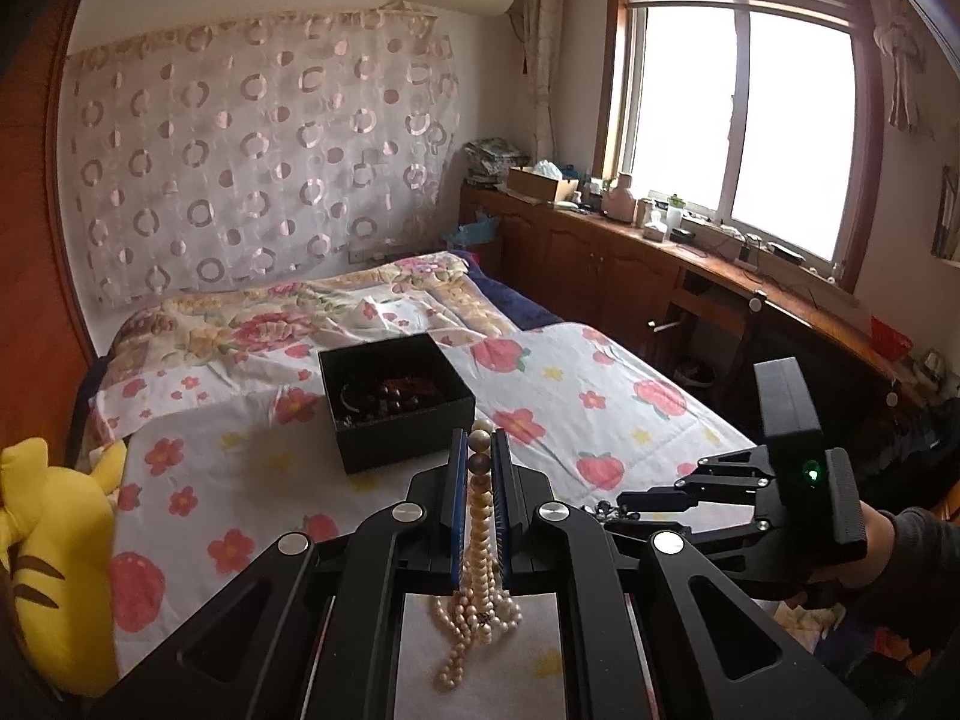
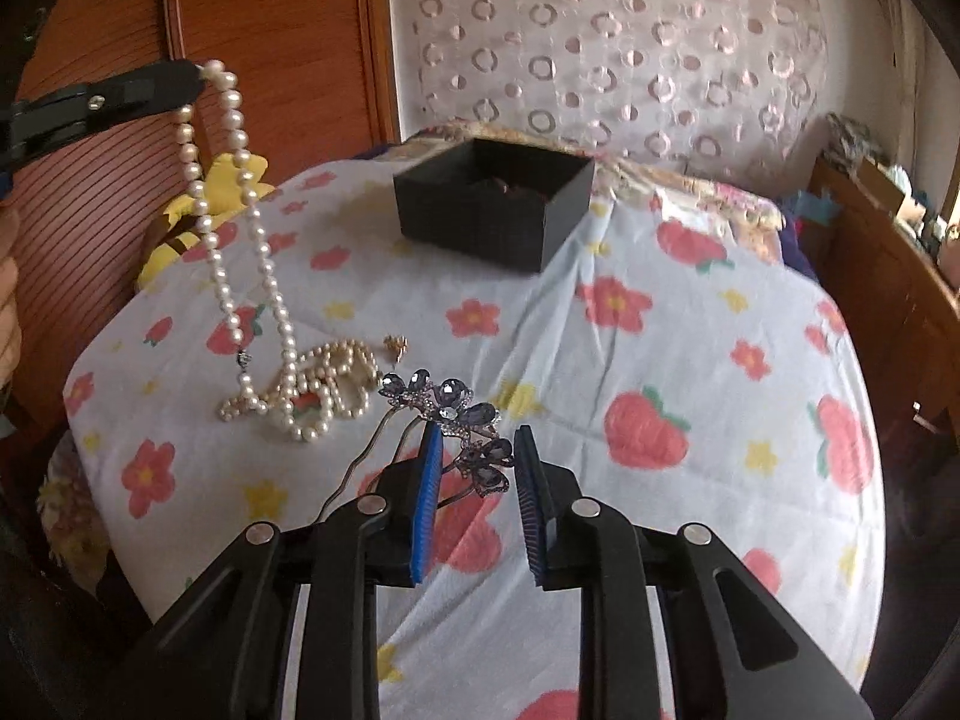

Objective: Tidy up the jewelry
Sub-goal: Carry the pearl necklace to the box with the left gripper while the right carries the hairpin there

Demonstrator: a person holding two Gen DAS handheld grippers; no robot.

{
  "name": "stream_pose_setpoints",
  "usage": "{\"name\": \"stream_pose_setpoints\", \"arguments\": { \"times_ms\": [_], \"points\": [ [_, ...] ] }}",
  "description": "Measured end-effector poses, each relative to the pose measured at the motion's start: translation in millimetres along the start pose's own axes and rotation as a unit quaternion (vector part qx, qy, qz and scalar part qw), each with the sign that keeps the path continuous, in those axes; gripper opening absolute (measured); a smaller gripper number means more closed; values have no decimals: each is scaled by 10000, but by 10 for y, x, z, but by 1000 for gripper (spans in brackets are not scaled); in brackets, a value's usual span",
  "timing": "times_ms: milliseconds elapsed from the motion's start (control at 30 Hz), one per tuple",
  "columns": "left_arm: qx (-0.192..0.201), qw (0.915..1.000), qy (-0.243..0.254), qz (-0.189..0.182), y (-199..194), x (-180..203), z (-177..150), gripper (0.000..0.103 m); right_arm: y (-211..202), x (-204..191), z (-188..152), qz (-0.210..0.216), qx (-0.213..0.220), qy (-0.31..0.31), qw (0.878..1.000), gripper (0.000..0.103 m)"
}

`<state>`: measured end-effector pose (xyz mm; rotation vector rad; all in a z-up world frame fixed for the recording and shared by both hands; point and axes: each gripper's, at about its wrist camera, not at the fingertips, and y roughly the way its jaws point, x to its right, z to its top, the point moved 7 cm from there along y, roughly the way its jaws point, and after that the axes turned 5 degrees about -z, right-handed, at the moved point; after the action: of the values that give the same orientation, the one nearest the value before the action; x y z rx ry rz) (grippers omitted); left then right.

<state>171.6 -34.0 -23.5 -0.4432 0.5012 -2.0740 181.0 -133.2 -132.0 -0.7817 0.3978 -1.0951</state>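
Yellow toy (image 1: 54,552): soft and striped, at 9 o'clock on the bed's edge in the left view.
Left gripper (image 1: 479,450): its two fingers are squeezed tight on the pearl necklace (image 1: 477,570). Two big beads poke out at the tips.
Pearl necklace: it hangs down from the left gripper. In the right view it starts at 10 o'clock, and its low end lies in a heap on the sheet (image 2: 600,360).
Tiny gold piece (image 2: 396,345): it lies just beside the pearl heap, toward 12 o'clock from it.
Black box (image 2: 495,204): open, at 12 o'clock on the bed, well apart from the pearls. Dark beads lie inside.
Hair clip (image 2: 450,414): purple stones shaped like flowers, with thin metal prongs.
Right gripper (image 2: 477,450): its fingers are open a middle way, with the hair clip between them. I cannot tell if they touch it.
Window (image 1: 738,126): bright, at 2 o'clock in the left view.
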Motion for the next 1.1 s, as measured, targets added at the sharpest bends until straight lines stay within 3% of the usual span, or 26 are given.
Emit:
{"name": "stream_pose_setpoints", "arguments": {
  "times_ms": [333, 533, 767, 900, 1100],
  "points": [
    [362, 9992, 153, 61, -25, -78, 650, 7, -151, 97, 463, -136, 441, -255, 9986, 26],
    [628, 9976, 272, 114, 6, -134, 1230, 7, -212, 261, 968, -203, 777, -281, 9964, 26],
    [631, 9971, 356, 247, 280, -326, 1704, 7, -103, 472, 1490, -223, 951, -316, 9947, 26],
    [454, 9982, 276, 290, 568, -527, 1727, 7, 62, 557, 1681, -217, 955, -378, 9945, 26],
    [-27, 9994, -10, 355, 1149, -934, 1437, 7, 476, 623, 1820, -87, 799, -338, 9962, 26]
  ]
}}
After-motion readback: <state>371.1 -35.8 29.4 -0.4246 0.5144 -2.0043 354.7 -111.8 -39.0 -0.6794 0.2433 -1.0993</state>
